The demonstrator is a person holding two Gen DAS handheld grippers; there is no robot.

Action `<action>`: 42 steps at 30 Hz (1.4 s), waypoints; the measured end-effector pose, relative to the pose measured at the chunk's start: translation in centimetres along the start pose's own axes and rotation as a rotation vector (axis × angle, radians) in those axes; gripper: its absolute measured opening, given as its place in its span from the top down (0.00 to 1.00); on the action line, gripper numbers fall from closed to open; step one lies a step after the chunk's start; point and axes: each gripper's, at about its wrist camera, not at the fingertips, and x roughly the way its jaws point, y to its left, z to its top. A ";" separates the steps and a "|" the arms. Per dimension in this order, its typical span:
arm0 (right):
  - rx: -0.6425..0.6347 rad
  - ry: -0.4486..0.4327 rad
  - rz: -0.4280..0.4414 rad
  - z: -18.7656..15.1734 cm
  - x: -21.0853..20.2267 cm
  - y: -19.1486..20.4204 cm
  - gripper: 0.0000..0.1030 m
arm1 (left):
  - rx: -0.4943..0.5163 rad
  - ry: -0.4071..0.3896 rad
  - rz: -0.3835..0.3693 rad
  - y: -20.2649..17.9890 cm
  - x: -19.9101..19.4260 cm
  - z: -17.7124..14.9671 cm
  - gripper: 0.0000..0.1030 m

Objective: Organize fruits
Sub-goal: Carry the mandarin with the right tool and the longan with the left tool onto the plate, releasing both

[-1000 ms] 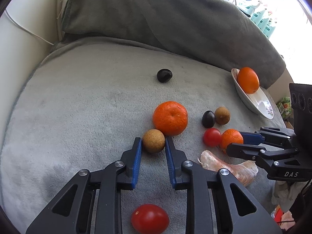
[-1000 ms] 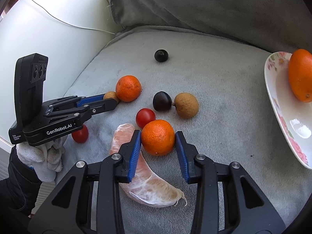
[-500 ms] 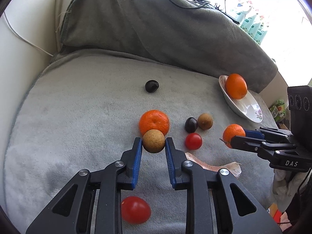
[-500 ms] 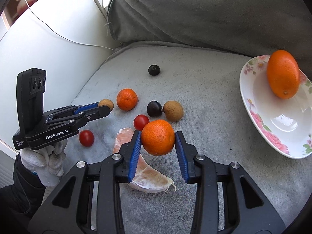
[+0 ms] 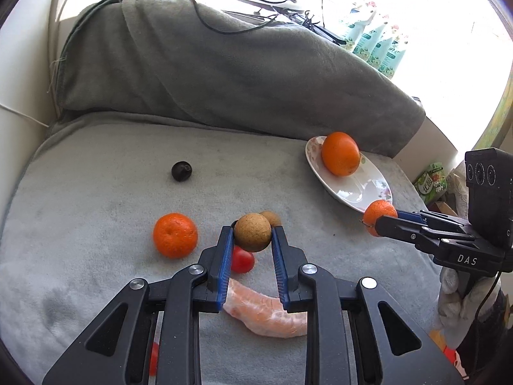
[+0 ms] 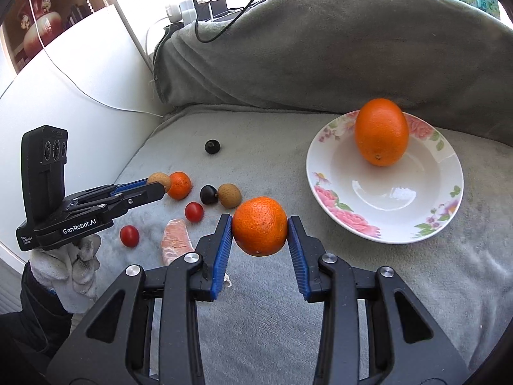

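Blue-padded jaws of the left gripper (image 5: 252,235) clamp a small brown fruit (image 5: 252,232) above the grey blanket (image 5: 96,192) — while the right gripper (image 6: 259,227) pinches a tangerine (image 6: 259,226) just short of the floral plate (image 6: 336,205) — an orange (image 6: 381,131) lying in it.

Fruit scattered on the grey blanket, one big orange (image 6: 381,131) already on the flowered plate (image 6: 333,205).

A small mandarin (image 6: 259,226) is up off the blanket beside the plate's near rim; a tan longan (image 5: 252,232) is lifted too. Down below lie another mandarin (image 5: 175,235), a second longan (image 6: 229,195) touching a dark fruit (image 6: 208,194), two cherry tomatoes (image 6: 194,211), a peeled pomelo segment (image 5: 266,316), and a lone dark fruit (image 5: 181,171) well apart.
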 end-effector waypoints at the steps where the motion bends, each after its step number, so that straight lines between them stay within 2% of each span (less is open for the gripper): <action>1: 0.007 -0.005 -0.007 0.0 -0.3 -0.5 0.64 | 0.002 -0.001 -0.009 -0.4 0.1 0.1 0.78; 10: 0.060 -0.033 -0.099 -0.2 -1.9 -4.5 0.64 | 0.043 -0.002 -0.079 -4.7 2.3 1.2 0.78; 20: 0.084 -0.052 -0.197 0.1 -2.5 -8.0 0.64 | 0.120 0.015 -0.090 -8.9 5.2 2.2 0.78; 32: 0.084 -0.045 -0.235 0.8 -1.8 -9.6 0.64 | 0.170 0.042 -0.070 -11.9 8.1 3.1 0.78; 42: 0.086 -0.035 -0.256 1.1 -1.2 -10.2 0.64 | 0.190 0.053 -0.061 -12.4 8.8 3.5 0.78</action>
